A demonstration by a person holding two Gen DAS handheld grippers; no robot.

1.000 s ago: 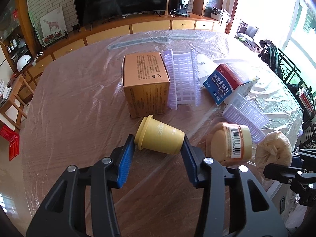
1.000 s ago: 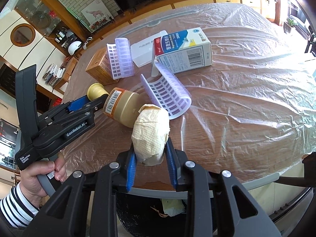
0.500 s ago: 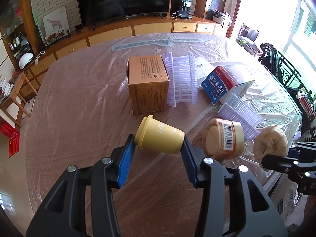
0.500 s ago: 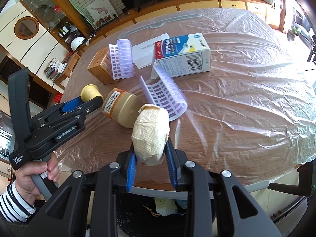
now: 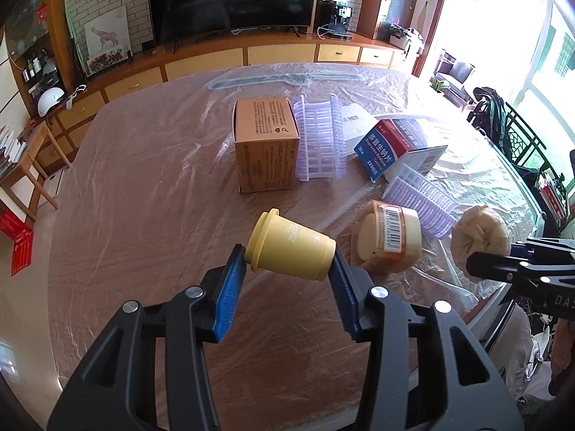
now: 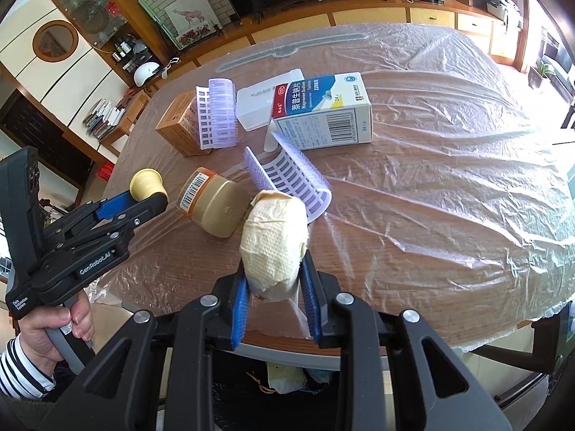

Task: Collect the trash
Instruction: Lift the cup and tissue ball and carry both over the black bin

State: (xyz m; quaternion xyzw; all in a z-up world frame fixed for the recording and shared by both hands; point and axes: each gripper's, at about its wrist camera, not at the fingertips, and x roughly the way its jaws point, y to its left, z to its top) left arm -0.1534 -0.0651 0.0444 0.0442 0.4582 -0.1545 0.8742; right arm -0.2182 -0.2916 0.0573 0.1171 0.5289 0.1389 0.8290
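My left gripper (image 5: 289,269) is shut on a small yellow plastic cup (image 5: 287,249), held on its side above the table; the cup also shows in the right wrist view (image 6: 145,184). My right gripper (image 6: 275,282) is shut on a crumpled beige paper wad (image 6: 275,248), held over the table's near edge; the wad also shows in the left wrist view (image 5: 479,231). A tan jar with a barcode label (image 5: 390,242) lies on its side on the table between the two grippers.
On the plastic-covered wooden table (image 5: 143,197) lie a brown cardboard box (image 5: 266,149), a blue and white medicine box (image 6: 323,115), a white box (image 6: 255,106) and two lilac plastic grids (image 6: 287,176) (image 5: 318,142). A dark bin with trash (image 6: 284,377) sits below the edge.
Both grippers have drawn back and risen a little from the table with their loads; the objects on the table look farther away. Both grips are unchanged.
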